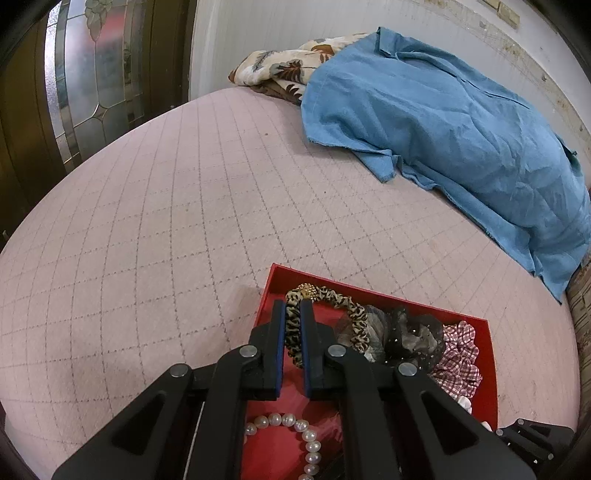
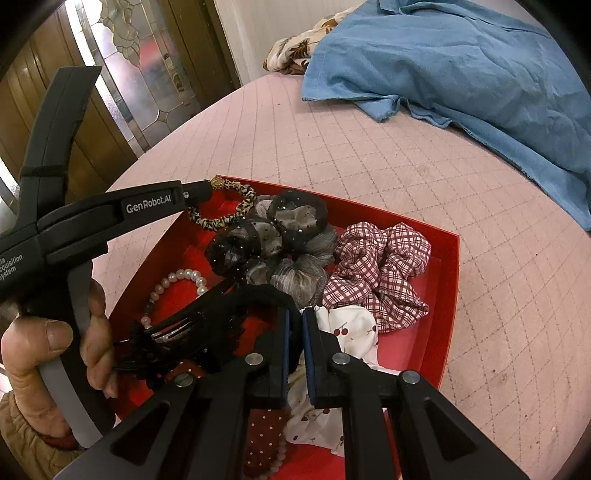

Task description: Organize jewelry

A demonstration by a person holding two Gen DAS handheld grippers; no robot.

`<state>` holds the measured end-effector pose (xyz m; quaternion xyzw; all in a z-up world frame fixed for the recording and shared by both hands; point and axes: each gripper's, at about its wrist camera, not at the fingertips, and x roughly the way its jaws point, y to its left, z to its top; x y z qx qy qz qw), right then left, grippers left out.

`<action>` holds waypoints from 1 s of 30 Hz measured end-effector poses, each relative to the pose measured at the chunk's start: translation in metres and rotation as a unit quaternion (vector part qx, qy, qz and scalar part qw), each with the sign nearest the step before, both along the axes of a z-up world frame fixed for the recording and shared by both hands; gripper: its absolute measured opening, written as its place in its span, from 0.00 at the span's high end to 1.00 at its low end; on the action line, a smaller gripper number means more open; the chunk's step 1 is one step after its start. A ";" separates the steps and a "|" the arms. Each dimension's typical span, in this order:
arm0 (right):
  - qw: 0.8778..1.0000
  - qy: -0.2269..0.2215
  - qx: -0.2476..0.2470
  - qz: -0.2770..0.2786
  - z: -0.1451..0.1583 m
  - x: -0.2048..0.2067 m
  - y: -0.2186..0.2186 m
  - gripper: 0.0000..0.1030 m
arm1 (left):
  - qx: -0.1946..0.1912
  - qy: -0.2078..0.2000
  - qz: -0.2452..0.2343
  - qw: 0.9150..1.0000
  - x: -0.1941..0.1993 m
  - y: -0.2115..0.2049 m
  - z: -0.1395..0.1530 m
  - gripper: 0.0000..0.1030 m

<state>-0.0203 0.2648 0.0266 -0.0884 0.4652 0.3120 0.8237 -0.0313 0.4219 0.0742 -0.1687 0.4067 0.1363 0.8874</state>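
Only the right wrist view shows the hand (image 2: 48, 354) holding the left claw (image 2: 208, 190).

Pink quilted bed cover (image 1: 177, 206) stitched in a diamond grid is spreading across most of both views, slightly stained in spots. A rumpled blue cloth (image 1: 443, 122) is lying along its far right side, partly covering a cream fabric with brown leaf print (image 1: 273, 70) bunched at the far edge. A white panelled wall (image 1: 280, 29) is rising behind the bed. To the left, a dark wooden door (image 2: 92, 122) with a leaded frosted-glass pane (image 1: 92, 74) is letting in pale daylight with a red blur behind the glass. Patterned upholstery is showing at the right edge of the left view.
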 end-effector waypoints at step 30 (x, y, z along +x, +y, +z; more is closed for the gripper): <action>0.997 -0.032 0.051 -0.043 0.031 -0.054 -0.059 0.54 | 0.128 -0.114 0.065 0.983 -0.075 -0.018 0.057 0.16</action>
